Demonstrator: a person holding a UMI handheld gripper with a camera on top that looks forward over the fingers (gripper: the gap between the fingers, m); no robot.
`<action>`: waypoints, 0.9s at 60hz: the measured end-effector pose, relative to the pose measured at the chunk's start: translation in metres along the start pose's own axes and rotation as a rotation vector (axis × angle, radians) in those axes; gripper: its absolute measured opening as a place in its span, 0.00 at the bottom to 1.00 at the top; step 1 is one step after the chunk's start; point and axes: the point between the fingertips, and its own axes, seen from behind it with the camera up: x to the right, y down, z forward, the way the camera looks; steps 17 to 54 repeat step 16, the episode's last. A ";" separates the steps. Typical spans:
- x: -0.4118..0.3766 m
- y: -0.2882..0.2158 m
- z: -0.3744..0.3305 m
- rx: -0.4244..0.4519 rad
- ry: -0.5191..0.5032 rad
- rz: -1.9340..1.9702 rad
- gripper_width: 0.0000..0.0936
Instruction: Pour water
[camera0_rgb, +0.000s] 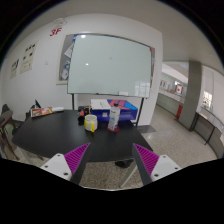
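A clear water bottle (113, 118) with a red label stands upright on the dark round table (60, 135), well beyond my fingers. A yellow cup (91, 122) stands just left of it on the same table. My gripper (111, 160) is open, its two magenta-padded fingers (74, 157) spread wide with nothing between them. It hangs above the speckled floor at the table's near edge, far short of the bottle and cup.
A large whiteboard (108, 62) hangs on the far wall. Boxes, one blue (125, 105), sit at the table's far side. A chair (8, 128) stands to the left of the table. A corridor opens off to the right (190, 110).
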 end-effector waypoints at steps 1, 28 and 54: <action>0.000 0.000 0.001 0.000 -0.002 0.003 0.90; 0.002 -0.005 -0.016 0.009 -0.002 0.008 0.90; 0.002 -0.005 -0.016 0.009 -0.002 0.008 0.90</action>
